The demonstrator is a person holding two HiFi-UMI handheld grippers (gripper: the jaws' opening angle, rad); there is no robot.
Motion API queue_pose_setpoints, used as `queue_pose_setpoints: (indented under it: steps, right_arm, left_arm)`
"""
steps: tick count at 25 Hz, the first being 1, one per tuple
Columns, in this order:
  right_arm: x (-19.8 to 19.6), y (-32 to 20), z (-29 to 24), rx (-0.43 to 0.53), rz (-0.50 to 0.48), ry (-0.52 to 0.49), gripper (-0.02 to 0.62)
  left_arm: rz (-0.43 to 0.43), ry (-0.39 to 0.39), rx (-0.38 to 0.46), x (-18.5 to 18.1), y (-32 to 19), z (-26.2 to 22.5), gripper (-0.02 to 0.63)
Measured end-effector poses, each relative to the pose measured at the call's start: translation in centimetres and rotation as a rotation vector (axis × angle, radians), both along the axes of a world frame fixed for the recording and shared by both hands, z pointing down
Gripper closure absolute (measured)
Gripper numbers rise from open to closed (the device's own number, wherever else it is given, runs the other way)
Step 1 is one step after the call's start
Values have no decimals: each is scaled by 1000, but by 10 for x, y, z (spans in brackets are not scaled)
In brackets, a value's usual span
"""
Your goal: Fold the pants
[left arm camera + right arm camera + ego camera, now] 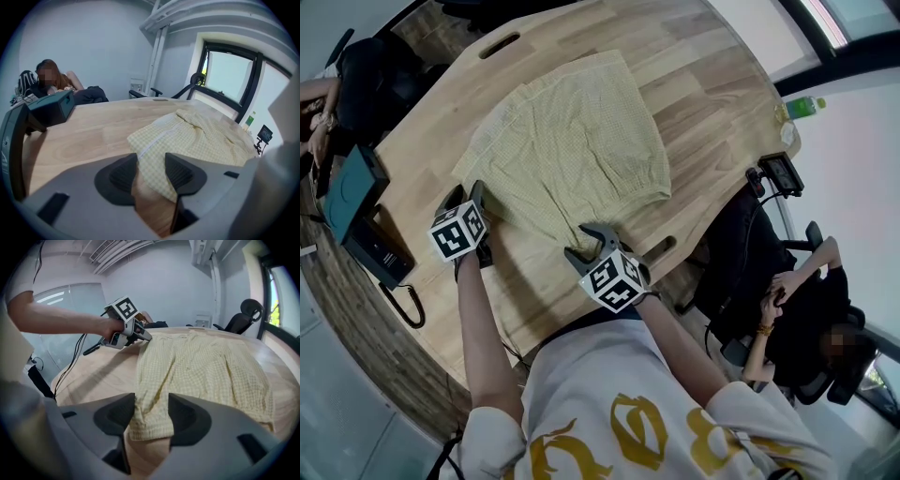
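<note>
Pale yellow checked pants (572, 141) lie flat on the wooden table (694, 103), with their near edge toward me. My left gripper (465, 194) is at the cloth's near left corner. In the left gripper view its jaws (151, 161) stand open; the pants' corner (206, 136) lies on the table between them, and the pads do not press it. My right gripper (578, 241) is at the near right corner. It is open (151, 401), with the hem of the pants (201, 362) lying loose between the pads. The left gripper (140, 335) also shows across the cloth.
A dark teal box (352, 187) with a black cable sits at the table's left edge. A small black device (781, 172) and a green bottle (804, 106) are at the right edge. People sit beside the table on both sides (797, 300). A slot (499, 45) is cut in the far tabletop.
</note>
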State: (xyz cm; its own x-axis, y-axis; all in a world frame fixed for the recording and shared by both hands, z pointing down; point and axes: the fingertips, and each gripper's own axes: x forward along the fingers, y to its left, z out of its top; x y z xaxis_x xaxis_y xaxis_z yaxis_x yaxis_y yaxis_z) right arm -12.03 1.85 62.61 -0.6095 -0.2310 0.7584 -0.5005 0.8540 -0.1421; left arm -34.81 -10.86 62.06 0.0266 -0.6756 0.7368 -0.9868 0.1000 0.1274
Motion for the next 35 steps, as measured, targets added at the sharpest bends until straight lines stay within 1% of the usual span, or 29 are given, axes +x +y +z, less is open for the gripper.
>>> queue_pose_setpoints:
  steps: [4,7,9,12,15,17,20,26,35]
  right_arm:
    - [2,-1,6,46,-33,50,385]
    - [3,-2,9,50,-29,63,390]
    - [5,-6,9,45,-13,67,433]
    - [7,-10,9,52,1,75,469]
    - [8,-14,9,50,27,79,526]
    - [8,-17,9,48,37,86,545]
    - [11,-21,8,59,50,96,557]
    - [15,-26,0,63,84,84,561]
    - [21,-27,-20,78,109,62,561]
  left_arm:
    - [7,-20,-34,0,-2,6,420]
    - [29,-84,-46,-1,-2,9,453]
    - [33,-102,-42,-1,-2,9,462]
    - [18,-88,-37,0,-4,9,482]
    - [10,-107,-40,-1,-4,9,540]
    - [4,-117,-37,0,-4,9,572]
    - [-6,-102,-34,1,-4,9,575]
    - [-14,-58,-25,1,-5,5,577]
    - [-22,-36,24,6,-5,-20,575]
